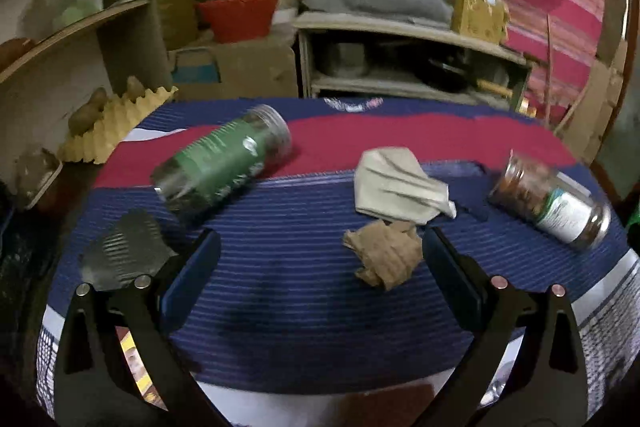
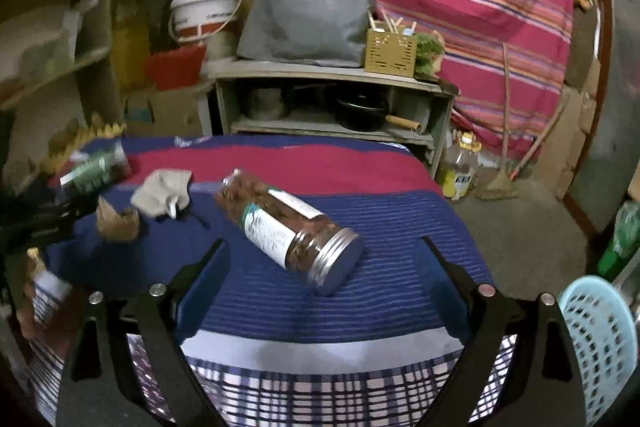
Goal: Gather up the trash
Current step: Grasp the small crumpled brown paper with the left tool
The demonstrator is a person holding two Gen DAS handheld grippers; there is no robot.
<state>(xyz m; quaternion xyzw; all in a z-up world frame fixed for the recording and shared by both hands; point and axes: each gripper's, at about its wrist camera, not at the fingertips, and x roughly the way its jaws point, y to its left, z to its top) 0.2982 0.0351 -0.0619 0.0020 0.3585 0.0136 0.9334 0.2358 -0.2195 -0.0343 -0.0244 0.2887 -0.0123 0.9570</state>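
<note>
While both the left gripper and right gripper gape empty, the crumpled cardboard scrap looks light and crushable, best pinched across its middle.

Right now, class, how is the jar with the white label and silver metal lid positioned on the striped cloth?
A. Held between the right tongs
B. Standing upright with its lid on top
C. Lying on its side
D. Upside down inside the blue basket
C: the jar lies on its side on the striped cloth, lid end toward the camera, ahead of the open right tongs, which hold nothing.
</note>
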